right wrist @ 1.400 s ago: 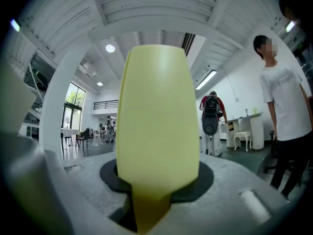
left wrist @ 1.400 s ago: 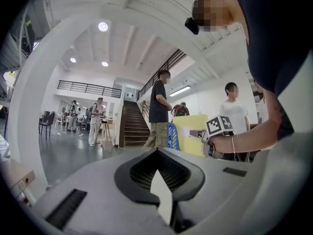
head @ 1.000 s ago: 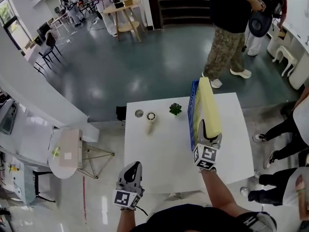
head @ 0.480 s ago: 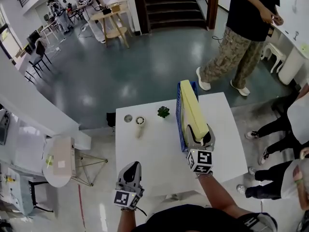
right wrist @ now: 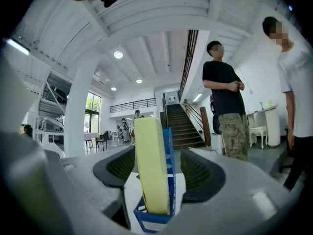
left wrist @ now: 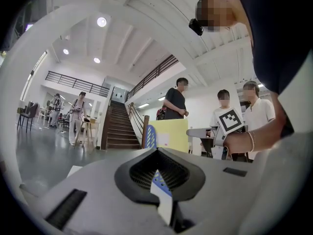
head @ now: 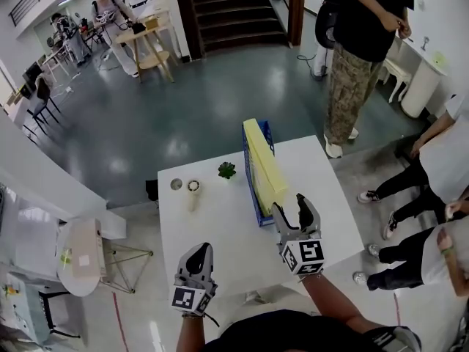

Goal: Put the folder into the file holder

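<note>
right hand-held gripper (head: pixel 292 205) released folder (head: pixel 261 163), spread; left (head: pixel 199 251) pressed together; white table (head: pixel 220 226), stairs (head: pixel 234 6) beyond.

On the table (head: pixel 220 229), the file holder (head: pixel 250 189) sits right of centre running near to far, with the folder (head: pixel 262 160) upright in it. A small plant (head: pixel 226 170) is just left of the holder's far end, with a cylinder (head: pixel 193 189) and a disc (head: pixel 176 184) further left. The right gripper (head: pixel 291 205) is at the holder's near end; the left gripper (head: pixel 198 251) is well apart at the near-left edge.
</note>
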`<action>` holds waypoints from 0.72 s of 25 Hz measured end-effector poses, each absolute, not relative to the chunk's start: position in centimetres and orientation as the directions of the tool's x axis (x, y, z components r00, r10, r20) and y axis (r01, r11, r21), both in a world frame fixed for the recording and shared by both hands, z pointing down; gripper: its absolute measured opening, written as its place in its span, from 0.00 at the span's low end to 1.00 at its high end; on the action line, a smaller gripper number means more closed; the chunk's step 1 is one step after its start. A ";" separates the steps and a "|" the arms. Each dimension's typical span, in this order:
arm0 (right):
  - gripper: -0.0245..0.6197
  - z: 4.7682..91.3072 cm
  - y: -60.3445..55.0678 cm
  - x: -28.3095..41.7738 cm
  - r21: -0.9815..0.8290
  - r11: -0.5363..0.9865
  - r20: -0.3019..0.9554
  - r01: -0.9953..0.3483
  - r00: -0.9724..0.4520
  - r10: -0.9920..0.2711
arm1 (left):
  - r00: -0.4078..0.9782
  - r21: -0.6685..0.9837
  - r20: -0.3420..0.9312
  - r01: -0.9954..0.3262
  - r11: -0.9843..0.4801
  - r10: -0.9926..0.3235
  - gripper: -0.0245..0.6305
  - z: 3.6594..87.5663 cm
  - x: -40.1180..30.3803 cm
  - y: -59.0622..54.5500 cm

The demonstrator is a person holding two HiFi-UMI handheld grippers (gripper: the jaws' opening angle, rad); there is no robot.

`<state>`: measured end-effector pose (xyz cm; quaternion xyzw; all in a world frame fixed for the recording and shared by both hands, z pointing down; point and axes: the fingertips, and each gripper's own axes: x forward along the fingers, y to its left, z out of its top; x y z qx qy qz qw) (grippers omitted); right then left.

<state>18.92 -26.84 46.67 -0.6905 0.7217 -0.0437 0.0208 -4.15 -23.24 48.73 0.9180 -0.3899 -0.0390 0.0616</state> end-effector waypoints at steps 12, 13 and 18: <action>0.12 46.7 -18.8 21.6 -0.126 0.103 0.033 -0.987 -0.108 -0.994 | 0.678 0.150 -0.039 -0.722 -0.676 -0.734 0.03 48.5 -3.6 -20.5; 0.07 46.6 -18.3 21.7 -0.128 0.113 0.027 -0.985 -0.117 -0.993 | 0.675 0.153 -0.048 -0.723 -0.673 -0.736 0.03 48.4 -3.6 -20.3; 0.04 46.2 -16.8 21.4 -0.172 0.171 0.008 -0.970 -0.175 -0.985 | 0.662 0.146 -0.037 -0.738 -0.659 -0.749 0.03 48.0 -3.7 -20.0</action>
